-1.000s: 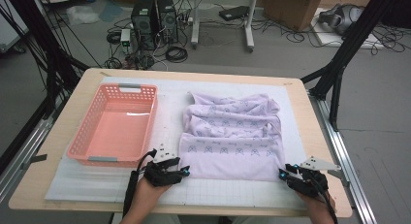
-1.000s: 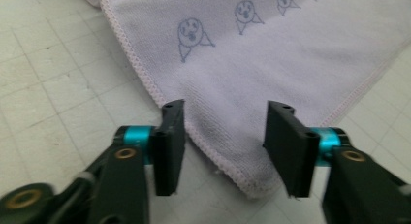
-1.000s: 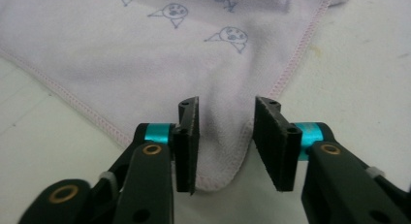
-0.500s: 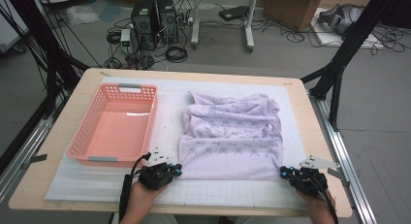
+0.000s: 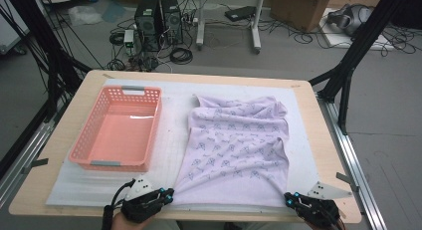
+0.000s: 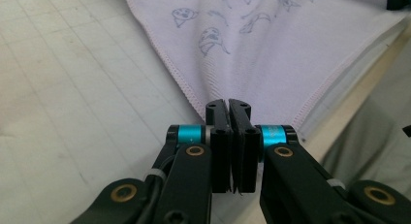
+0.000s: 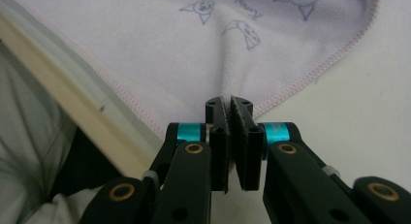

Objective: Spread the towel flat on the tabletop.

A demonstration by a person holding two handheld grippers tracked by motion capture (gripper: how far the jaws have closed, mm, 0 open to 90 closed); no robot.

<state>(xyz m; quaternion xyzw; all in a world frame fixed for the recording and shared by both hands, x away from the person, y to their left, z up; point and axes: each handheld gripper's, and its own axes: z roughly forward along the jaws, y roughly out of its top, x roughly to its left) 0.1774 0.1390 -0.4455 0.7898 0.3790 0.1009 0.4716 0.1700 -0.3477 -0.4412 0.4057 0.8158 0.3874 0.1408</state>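
Note:
A lilac cloth [image 5: 234,145] printed with small animal drawings lies spread over the white mat [image 5: 171,125], still wrinkled at its far end. My left gripper [image 5: 169,192] holds the cloth's near left corner at the mat's front edge. In the left gripper view its jaws [image 6: 228,105] are pressed together with the hemmed corner of the cloth [image 6: 271,49] pinched between them. My right gripper [image 5: 290,197] holds the near right corner. In the right gripper view its jaws [image 7: 229,103] are closed on a puckered corner of the cloth [image 7: 160,54].
A pink plastic basket [image 5: 79,155] stands empty on the left half of the mat, close to the cloth's left edge. The wooden table's front edge [image 5: 249,215] runs just under both grippers. Black frame posts, computers and cables are on the floor behind.
Both grippers closed on the cloth's near corners and drew back toward the table's front edge. The cloth, bunched in folds before, now lies pulled out long and nearly flat.

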